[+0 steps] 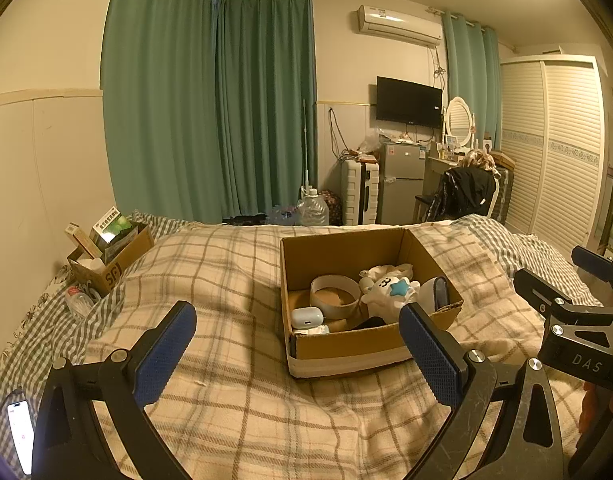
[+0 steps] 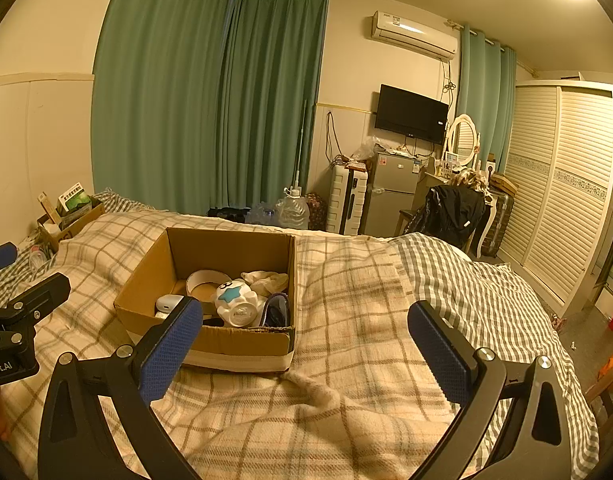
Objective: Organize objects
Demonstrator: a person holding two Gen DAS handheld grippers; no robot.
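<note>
An open cardboard box (image 1: 346,346) (image 2: 234,338) sits on the plaid blanket. Inside lie a white tape roll (image 1: 333,295) (image 2: 204,284), a white earbud case (image 1: 306,317) (image 2: 167,304), a white plush toy with a blue star (image 1: 390,290) (image 2: 239,304), a cream cloth (image 2: 266,279) and a dark pouch (image 1: 440,292) (image 2: 276,312). My left gripper (image 1: 298,356) is open and empty, hovering above the blanket in front of the box. My right gripper (image 2: 302,354) is open and empty, to the right of the box's front; it also shows in the left wrist view (image 1: 562,280).
A second cardboard box (image 1: 114,254) (image 2: 72,216) with cartons stands at the bed's far left, a plastic bottle (image 1: 77,300) beside it. A phone (image 1: 21,430) lies near left. Beyond the bed are a water jug (image 1: 312,208), suitcase (image 1: 359,192), fridge (image 1: 402,182) and wardrobe (image 1: 554,148).
</note>
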